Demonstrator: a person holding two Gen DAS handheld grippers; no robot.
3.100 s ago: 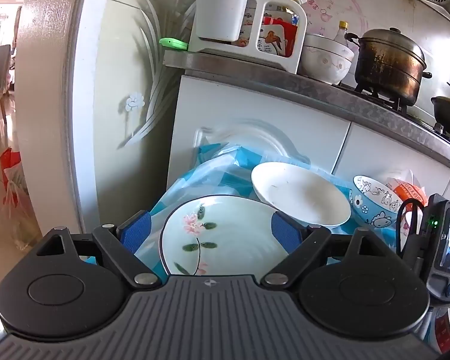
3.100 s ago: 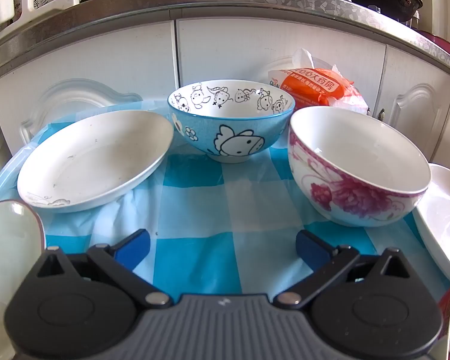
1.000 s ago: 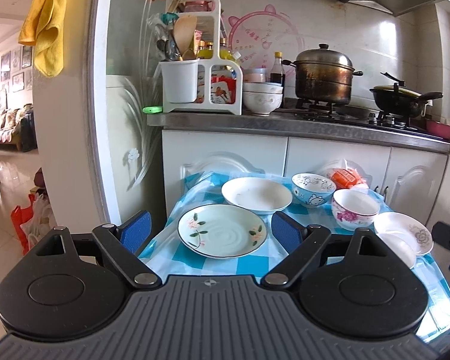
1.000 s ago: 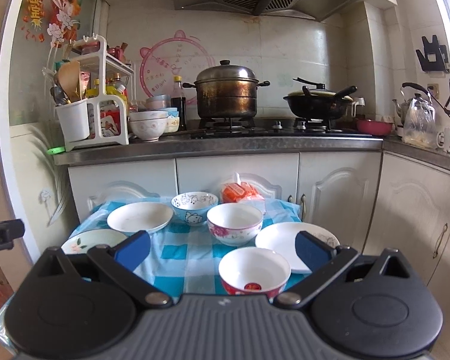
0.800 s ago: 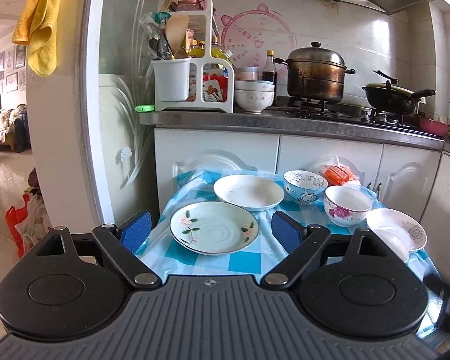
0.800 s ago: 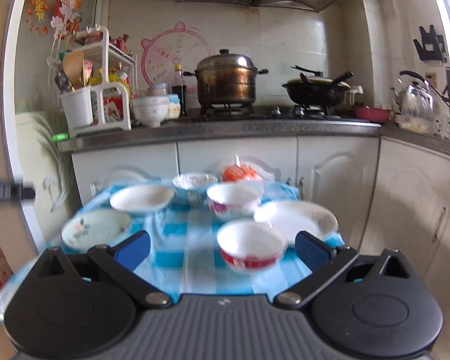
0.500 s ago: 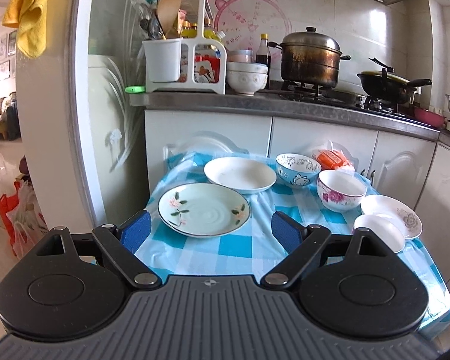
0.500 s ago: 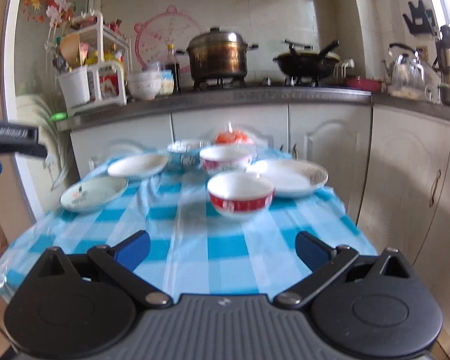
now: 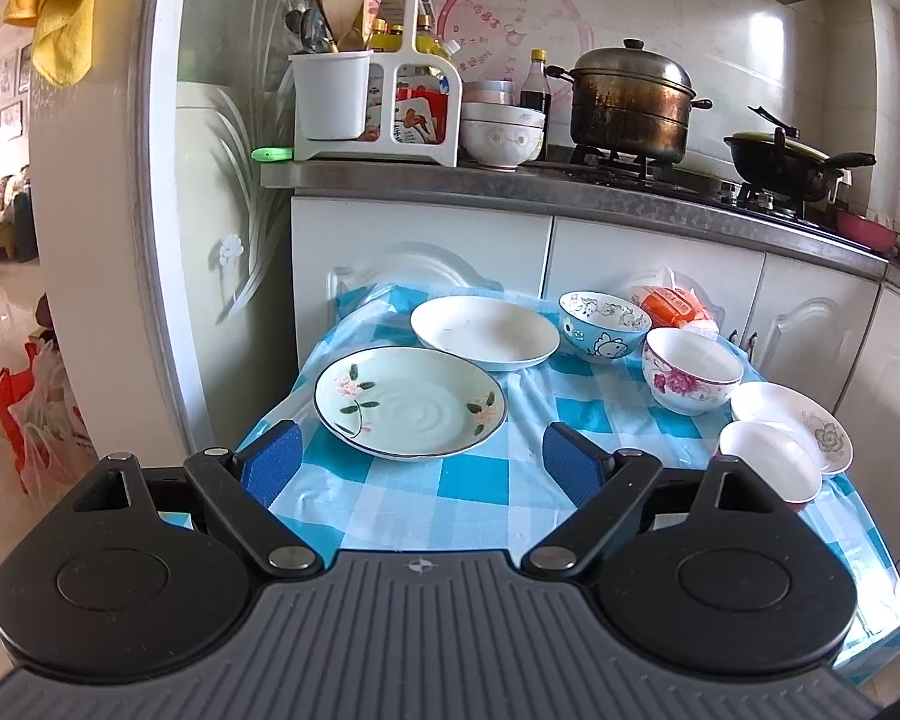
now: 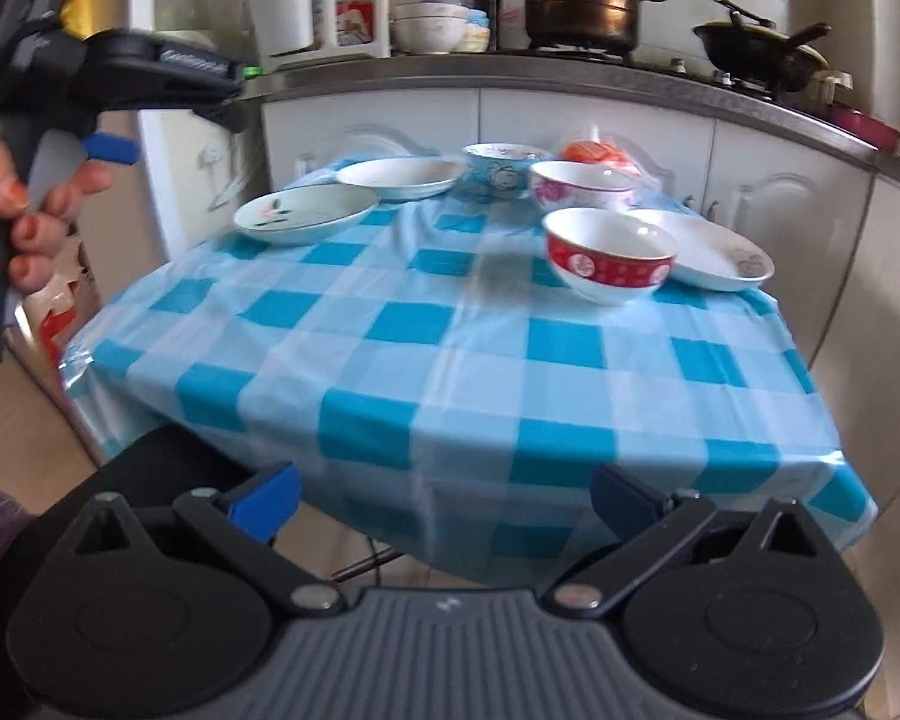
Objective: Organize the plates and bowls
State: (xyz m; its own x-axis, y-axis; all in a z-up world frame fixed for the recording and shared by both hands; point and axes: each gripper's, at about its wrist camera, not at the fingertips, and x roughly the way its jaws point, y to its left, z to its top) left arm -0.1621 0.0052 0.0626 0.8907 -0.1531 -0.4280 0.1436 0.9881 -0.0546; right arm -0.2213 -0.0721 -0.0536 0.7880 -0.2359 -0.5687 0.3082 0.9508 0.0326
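A blue-checked table (image 10: 450, 324) stands against the kitchen cabinets (image 9: 648, 264), carrying three plates and four bowls. The floral plate (image 9: 409, 401) lies nearest the left gripper (image 9: 421, 456); the red bowl (image 10: 609, 253) sits beside a white plate (image 10: 714, 249). Both the left and the right gripper (image 10: 444, 501) gape wide, empty.

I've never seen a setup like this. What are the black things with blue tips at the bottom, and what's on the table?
Each picture comes from a camera on hand-held tongs, looking forward along two blue-tipped fingers. The left tongs and the right tongs are both open and hold nothing. In the right view a hand grips the left tool's handle. On the checked tablecloth sit a flowered plate, a white plate, a blue bowl, a pink-flowered bowl, a red bowl and a small plate.
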